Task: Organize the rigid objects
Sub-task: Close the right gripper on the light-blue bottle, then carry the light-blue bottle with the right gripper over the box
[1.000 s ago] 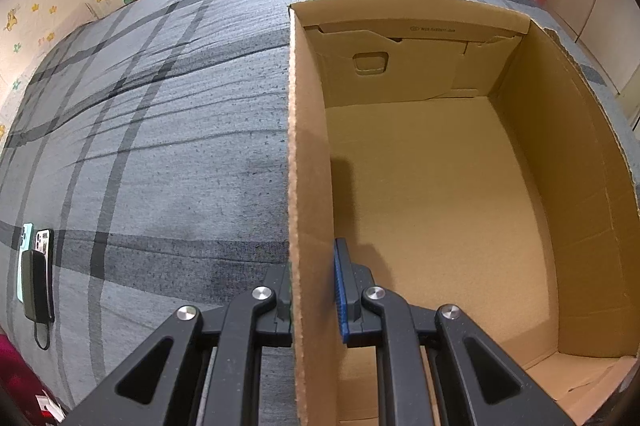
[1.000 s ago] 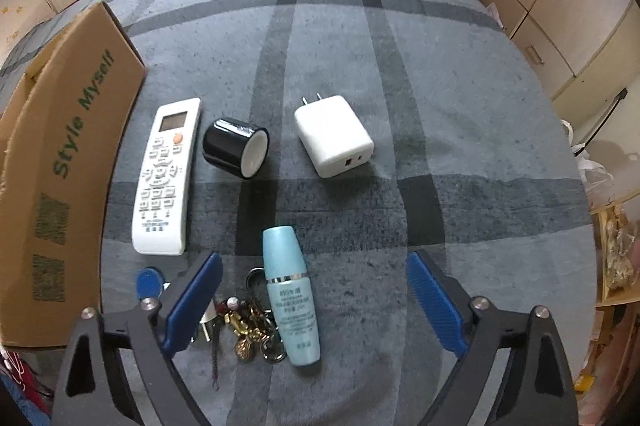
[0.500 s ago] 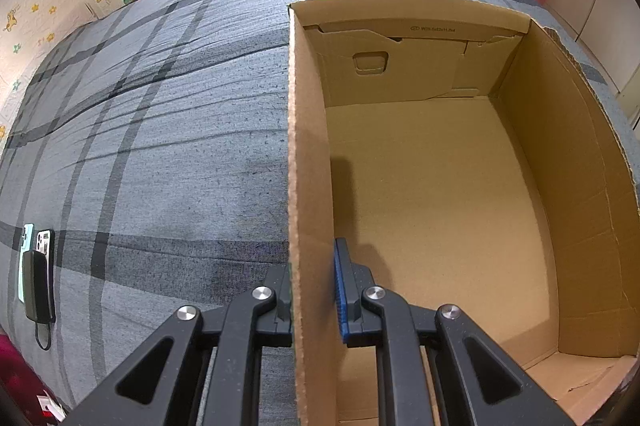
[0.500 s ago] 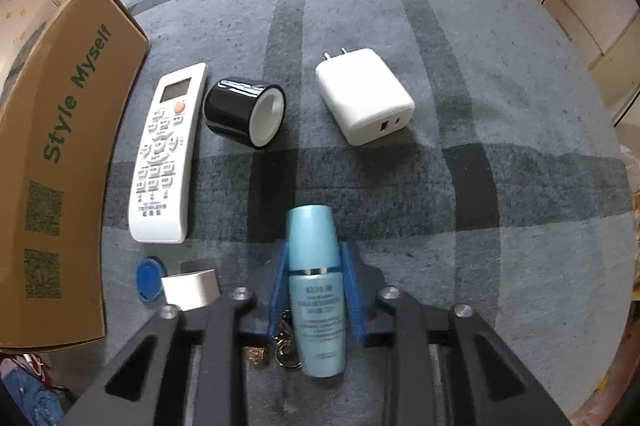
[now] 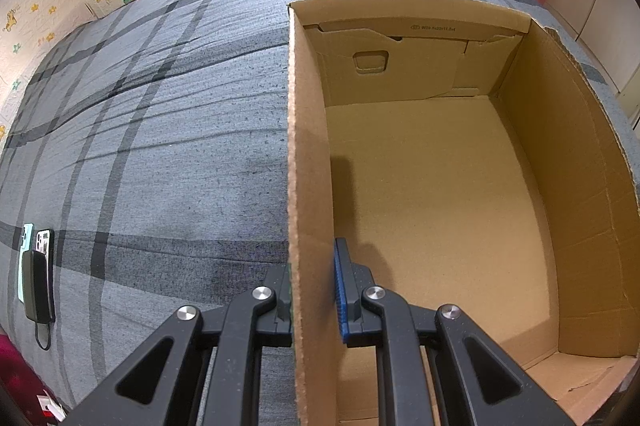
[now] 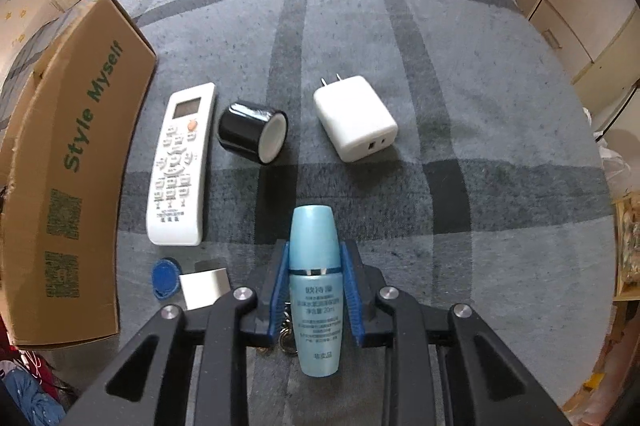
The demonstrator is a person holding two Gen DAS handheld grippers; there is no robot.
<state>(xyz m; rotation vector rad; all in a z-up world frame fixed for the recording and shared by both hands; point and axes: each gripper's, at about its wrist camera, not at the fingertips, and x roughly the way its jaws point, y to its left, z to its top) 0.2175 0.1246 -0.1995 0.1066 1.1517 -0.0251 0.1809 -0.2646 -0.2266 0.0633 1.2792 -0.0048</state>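
The pale blue bottle lies on the grey checked bedspread, clamped between my right gripper's blue pads after they closed in on it (keys underneath, partly hidden). Beyond lie a white remote, black cylinder and charger. My left gripper pinches the cardboard box wall.

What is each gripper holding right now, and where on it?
Left gripper: clamped on the cardboard box, on its near side wall. Right gripper: fingers shut on the light blue bottle, around mid-body.
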